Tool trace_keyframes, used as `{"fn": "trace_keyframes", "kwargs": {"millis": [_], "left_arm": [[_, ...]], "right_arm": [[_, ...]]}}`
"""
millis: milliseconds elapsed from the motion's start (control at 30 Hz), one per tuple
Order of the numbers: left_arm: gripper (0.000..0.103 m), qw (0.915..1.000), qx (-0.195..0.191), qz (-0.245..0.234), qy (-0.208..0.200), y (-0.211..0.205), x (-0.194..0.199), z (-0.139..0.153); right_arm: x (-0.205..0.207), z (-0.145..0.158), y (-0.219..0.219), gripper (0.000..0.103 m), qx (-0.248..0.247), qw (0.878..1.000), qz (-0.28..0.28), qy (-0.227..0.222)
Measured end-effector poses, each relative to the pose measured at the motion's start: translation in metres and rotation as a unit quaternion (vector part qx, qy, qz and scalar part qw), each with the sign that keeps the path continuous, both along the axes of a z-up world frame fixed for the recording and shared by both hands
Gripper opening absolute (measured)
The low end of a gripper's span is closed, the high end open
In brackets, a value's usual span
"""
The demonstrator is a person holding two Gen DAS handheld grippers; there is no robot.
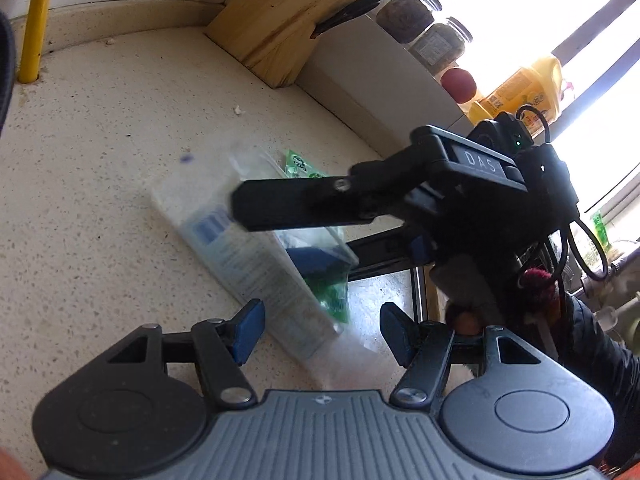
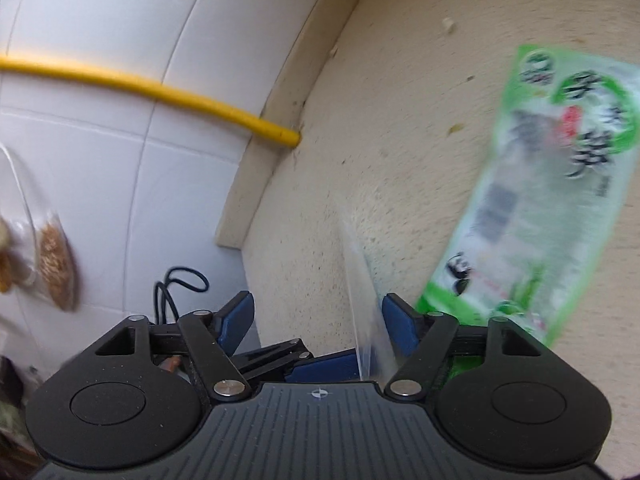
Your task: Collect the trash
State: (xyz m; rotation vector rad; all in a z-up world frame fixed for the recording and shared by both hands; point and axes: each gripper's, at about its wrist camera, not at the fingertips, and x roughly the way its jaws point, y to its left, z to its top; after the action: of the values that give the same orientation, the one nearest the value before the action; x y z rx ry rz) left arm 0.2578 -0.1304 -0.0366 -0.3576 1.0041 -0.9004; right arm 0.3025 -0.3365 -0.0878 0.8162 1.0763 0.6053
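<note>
Both grippers are held over a pale speckled counter (image 1: 100,152); the left gripper (image 1: 322,330) has its two blue pads wide apart, and nothing is between them; just past those pads lies a clear plastic bag (image 1: 256,256), long and flat, blurry, with blue print on it; a green wrapper (image 1: 298,164) peeks out from behind the bag, and more green shows through its lower end; the right gripper (image 1: 240,204) reaches in from the right side of the left camera's view, with a black finger stretched over the bag; from that side it is too hard to tell if it touches the bag

In the right camera's view, the right gripper (image 2: 318,318) also has its blue pads wide apart; a thin clear sheet edge stands up between them, but the pads do not squeeze it; the green wrapper (image 2: 552,200) lies on the counter just beyond the right pad, blurry, with a small panda picture on it; a few tiny crumbs (image 2: 450,24) sit farther off on the counter

A yellow pipe (image 1: 36,20) goes down into the counter by the white tiled wall (image 2: 100,160); a wooden block (image 1: 280,20) stands in the far corner; glass jars (image 1: 424,28) and a yellow bottle (image 1: 524,88) sit on a ledge by the bright window
</note>
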Motion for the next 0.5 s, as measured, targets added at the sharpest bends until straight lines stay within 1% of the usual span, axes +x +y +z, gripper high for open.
{"fn": "trace_keyframes", "kwargs": {"millis": [67,167,200,233,267,300,367,433,467,500], "left_arm": [[0.059,1.0,-0.007,0.001,-0.001,0.004,-0.002,-0.001],[0.059,0.9999,-0.013,0.003,0.0,0.007,-0.003,0.0],[0.059,0.9999,-0.011,0.003,-0.002,0.007,-0.004,0.0],[0.059,0.9999,-0.009,0.004,-0.004,0.008,-0.006,0.001],[0.059,1.0,-0.005,0.007,-0.005,0.01,-0.007,0.002],[0.059,0.9999,-0.002,0.008,-0.007,0.011,-0.007,0.003],[0.059,0.9998,0.005,0.016,-0.01,0.015,-0.008,0.006],[0.059,0.9996,0.006,0.028,-0.005,0.018,-0.006,0.007],[0.059,0.9994,0.009,0.034,-0.002,0.019,-0.006,0.007],[0.059,0.9992,0.012,0.038,-0.003,0.02,-0.007,0.009]], "right_arm": [[0.0,-0.001,0.009,0.078,-0.002,1.0,0.0,-0.008],[0.005,0.0,0.02,0.077,-0.01,1.0,0.018,-0.01],[0.006,0.003,0.023,0.069,-0.026,0.999,0.021,-0.011],[0.009,0.006,0.027,0.047,-0.057,0.998,0.022,-0.011],[0.011,0.01,0.032,0.02,-0.102,0.994,0.027,-0.015],[0.012,0.013,0.037,0.012,-0.139,0.989,0.039,-0.024],[0.01,0.016,0.039,0.01,-0.164,0.984,0.063,-0.036],[0.006,0.019,0.04,0.01,-0.183,0.979,0.073,-0.044],[0.006,0.019,0.04,0.01,-0.183,0.979,0.072,-0.044],[0.005,0.019,0.035,0.01,-0.166,0.983,0.063,-0.042]]}}
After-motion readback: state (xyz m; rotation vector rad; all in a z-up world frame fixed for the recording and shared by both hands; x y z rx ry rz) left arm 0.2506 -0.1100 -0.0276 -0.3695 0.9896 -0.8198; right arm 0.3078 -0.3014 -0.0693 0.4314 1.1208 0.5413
